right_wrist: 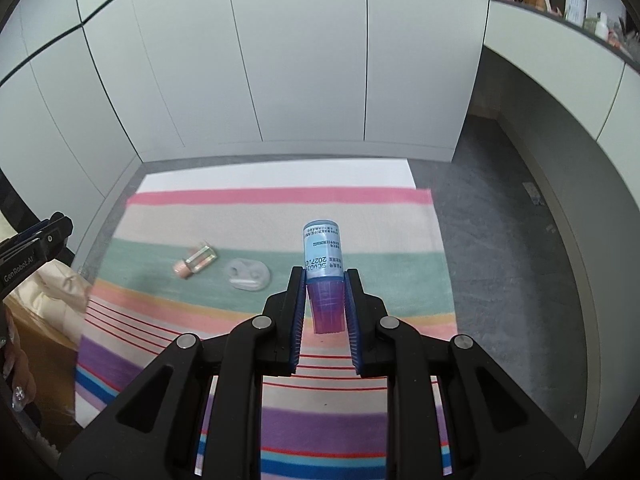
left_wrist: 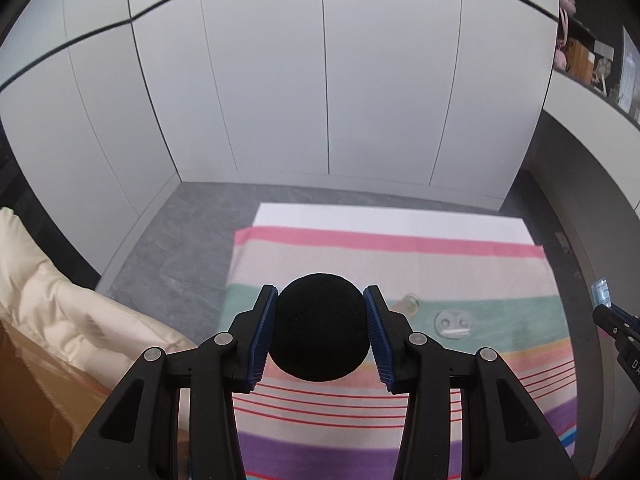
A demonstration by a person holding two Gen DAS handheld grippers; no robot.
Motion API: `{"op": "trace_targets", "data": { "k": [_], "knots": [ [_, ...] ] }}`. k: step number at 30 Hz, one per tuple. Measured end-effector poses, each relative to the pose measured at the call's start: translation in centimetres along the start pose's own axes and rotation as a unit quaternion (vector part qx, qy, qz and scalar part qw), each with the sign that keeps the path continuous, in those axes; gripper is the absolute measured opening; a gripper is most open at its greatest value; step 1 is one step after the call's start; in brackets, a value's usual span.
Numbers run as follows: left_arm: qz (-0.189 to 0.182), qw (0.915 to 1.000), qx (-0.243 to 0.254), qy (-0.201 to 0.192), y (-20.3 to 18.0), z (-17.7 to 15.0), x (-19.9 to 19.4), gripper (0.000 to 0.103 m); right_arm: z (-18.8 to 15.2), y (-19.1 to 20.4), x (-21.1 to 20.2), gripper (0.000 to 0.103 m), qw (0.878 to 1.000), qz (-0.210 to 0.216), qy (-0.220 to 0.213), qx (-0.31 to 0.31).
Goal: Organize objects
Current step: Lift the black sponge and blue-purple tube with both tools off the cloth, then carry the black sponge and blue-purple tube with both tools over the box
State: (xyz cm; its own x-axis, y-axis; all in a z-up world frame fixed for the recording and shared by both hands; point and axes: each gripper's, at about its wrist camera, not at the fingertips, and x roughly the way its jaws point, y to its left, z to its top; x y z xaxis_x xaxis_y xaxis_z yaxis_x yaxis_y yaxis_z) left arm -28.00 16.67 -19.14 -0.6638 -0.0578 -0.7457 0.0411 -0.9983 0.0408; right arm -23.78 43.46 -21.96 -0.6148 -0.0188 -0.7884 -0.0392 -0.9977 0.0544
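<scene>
My left gripper point(left_wrist: 320, 312) is shut on a round black sponge ball point(left_wrist: 319, 327), its blue pads pressing both sides, high above the striped cloth point(left_wrist: 400, 264). My right gripper point(right_wrist: 325, 286) is shut on a small bottle point(right_wrist: 322, 256) with a light blue label and a purple cap end, held tilted above the cloth point(right_wrist: 280, 216). On the green stripe lie a small clear bottle with a peach cap point(right_wrist: 195, 265) point(left_wrist: 409, 304) and a clear oval case point(right_wrist: 247, 275) point(left_wrist: 453, 323). The right gripper's tip point(left_wrist: 606, 308) shows at the left wrist view's edge.
The cloth lies on a grey floor point(right_wrist: 492, 216) before white cabinet doors point(left_wrist: 320, 80). A cream padded bag point(left_wrist: 52, 304) and a brown cardboard box point(left_wrist: 36, 408) stand at the left. A curved white counter with clutter point(right_wrist: 560, 0) runs along the right.
</scene>
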Motion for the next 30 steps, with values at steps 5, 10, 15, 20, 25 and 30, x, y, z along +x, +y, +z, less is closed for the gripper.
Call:
{"op": "trace_targets", "data": {
  "k": [5, 10, 15, 20, 25, 30],
  "knots": [
    [0.001, 0.9998, 0.006, -0.020, 0.5, 0.8, -3.9, 0.045, 0.7, 0.9, -3.4, 0.020, 1.000, 0.001, -0.015, -0.006],
    [-0.005, 0.9996, -0.002, -0.027, 0.9, 1.0, -7.2, 0.045, 0.7, 1.1, -5.9, 0.020, 1.000, 0.001, -0.020, -0.004],
    [0.009, 0.9997, -0.004, -0.021, 1.1, 0.7, -9.1, 0.045, 0.2, 1.1, -7.8, 0.020, 1.000, 0.000, -0.017, -0.002],
    [0.018, 0.9997, 0.005, -0.014, 1.4, 0.0, -11.2, 0.045, -0.6, 1.4, -8.9, 0.020, 1.000, -0.006, -0.007, -0.007],
    [0.037, 0.9993, 0.008, -0.005, 1.8, -1.3, -12.7, 0.045, -1.5, 1.8, -10.6, 0.020, 1.000, -0.014, -0.009, -0.012],
    [0.033, 0.9992, 0.025, 0.003, 2.1, -3.1, -14.7, 0.045, -3.5, 2.6, -12.8, 0.020, 1.000, -0.007, -0.011, -0.020]
  ]
}}
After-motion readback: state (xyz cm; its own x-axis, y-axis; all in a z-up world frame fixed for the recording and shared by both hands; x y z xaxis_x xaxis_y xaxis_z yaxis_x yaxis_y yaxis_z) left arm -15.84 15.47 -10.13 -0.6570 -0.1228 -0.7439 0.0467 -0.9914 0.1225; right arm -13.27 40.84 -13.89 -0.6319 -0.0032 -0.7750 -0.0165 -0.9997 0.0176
